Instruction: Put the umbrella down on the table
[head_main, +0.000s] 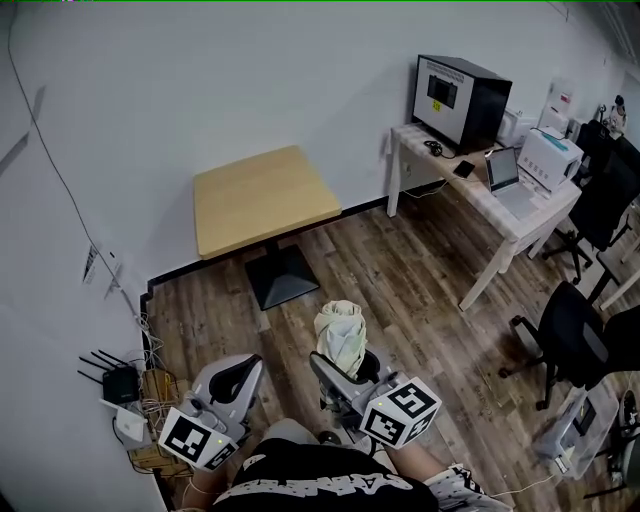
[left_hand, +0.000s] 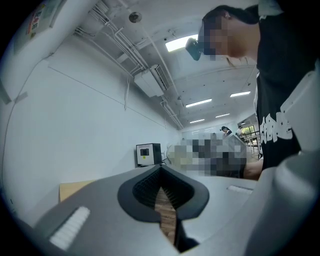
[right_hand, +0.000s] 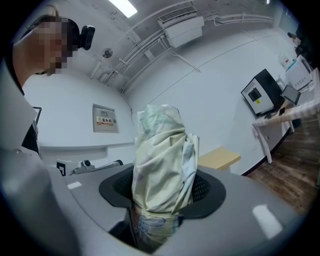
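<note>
My right tool (head_main: 345, 372) is clamped on the umbrella (head_main: 340, 335). In the right gripper view the dark pads (right_hand: 206, 189) press on both sides of the folded bundle, so the jaws stand fairly wide around it. The umbrella (right_hand: 162, 155) is pale cream-green, rolled up and creased. It rises toward 12 o'clock out of the right tool (right_hand: 162, 192), and its lower end drops out of sight between the jaws at 6 o'clock.

My left tool (head_main: 235, 385) sits at 9 o'clock from the right one, near it but not touching. It holds nothing. In the left gripper view the tips of the left tool (left_hand: 161, 192) meet, and only a thin wedge of wooden floor shows between the pads.

Both tools and the umbrella hang over the wood floor (head_main: 420, 290), close to my body. The table (head_main: 262, 197), a small square one with a light wooden top on a dark foot, stands against the wall at 11 o'clock from the umbrella, well apart from it. Its corner also shows in the right gripper view (right_hand: 220, 157), at 3 o'clock from the umbrella.

At 2 o'clock, further off, a long white table (head_main: 500, 215) carries a black box (head_main: 462, 95) and a laptop (head_main: 505, 170). Black office chairs (head_main: 565, 330) stand at 3 o'clock. A router (head_main: 120, 383) with cables lies on the floor at 9 o'clock from my left tool.
</note>
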